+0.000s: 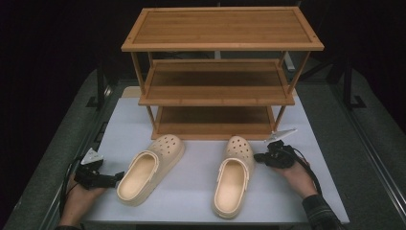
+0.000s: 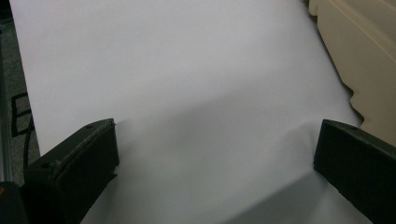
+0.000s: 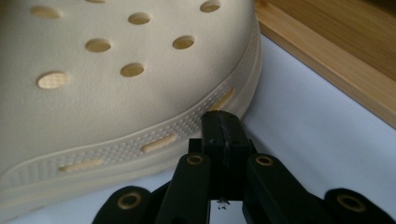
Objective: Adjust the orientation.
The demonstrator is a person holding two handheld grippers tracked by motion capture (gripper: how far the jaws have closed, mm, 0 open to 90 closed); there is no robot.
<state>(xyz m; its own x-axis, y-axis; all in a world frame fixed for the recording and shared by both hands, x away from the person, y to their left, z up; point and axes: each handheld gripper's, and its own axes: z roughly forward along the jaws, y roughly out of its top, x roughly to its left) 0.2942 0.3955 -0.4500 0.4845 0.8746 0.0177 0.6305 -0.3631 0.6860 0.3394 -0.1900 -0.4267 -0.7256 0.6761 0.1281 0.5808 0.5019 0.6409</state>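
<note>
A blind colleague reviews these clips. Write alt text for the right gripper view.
The right gripper, its black jaws shut together, points at the side of a cream clog near its toe, at or almost at the ribbed sole edge. The clog stands on a white table, and the wooden shoe rack's bottom board crosses the upper right corner.

- Rack (image 1: 221, 45) standing at back of white mat (image 1: 191, 191).
- Two clogs lying before it: left clog (image 1: 149, 168), right clog (image 1: 234, 175).
- Left gripper (image 1: 117, 178) sitting just left of left clog; right gripper (image 1: 257, 156) sitting just right of right clog's toe.
</note>
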